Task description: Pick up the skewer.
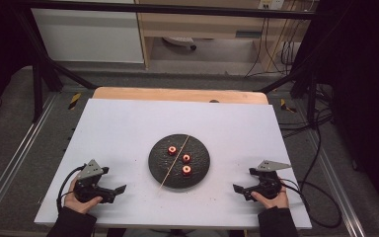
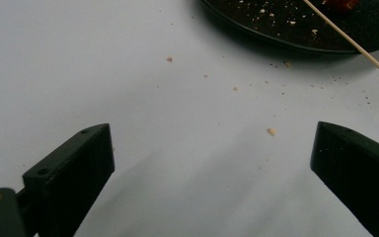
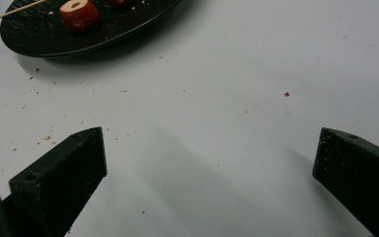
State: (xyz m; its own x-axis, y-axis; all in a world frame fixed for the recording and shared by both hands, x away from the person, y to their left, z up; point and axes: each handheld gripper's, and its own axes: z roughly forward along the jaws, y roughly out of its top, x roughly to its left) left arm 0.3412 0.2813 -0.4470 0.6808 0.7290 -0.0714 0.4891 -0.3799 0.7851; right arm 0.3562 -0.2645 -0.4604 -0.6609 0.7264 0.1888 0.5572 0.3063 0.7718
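A round black plate (image 1: 154, 165) lies mid-table with three red ring-shaped pieces on it: one (image 1: 172, 150) at the back left, one (image 1: 186, 158) in the middle, one (image 1: 187, 170) at the front. A thin wooden skewer (image 1: 173, 165) lies slantwise across the plate, its near end over the rim. My left gripper (image 1: 116, 193) rests at the front left, open and empty, pointing toward the plate (image 2: 276, 29) and skewer (image 2: 355, 44). My right gripper (image 1: 241, 192) rests at the front right, also open and empty, facing the plate (image 3: 39, 34) and the nearest red piece (image 3: 79, 13).
The white board (image 1: 128, 128) covers the table, with scattered crumbs (image 2: 272, 131) around the plate. A wooden table edge (image 1: 177, 94) shows at the back. Black frame bars (image 1: 44, 64) flank the table, and cables (image 1: 321, 187) trail off the right side.
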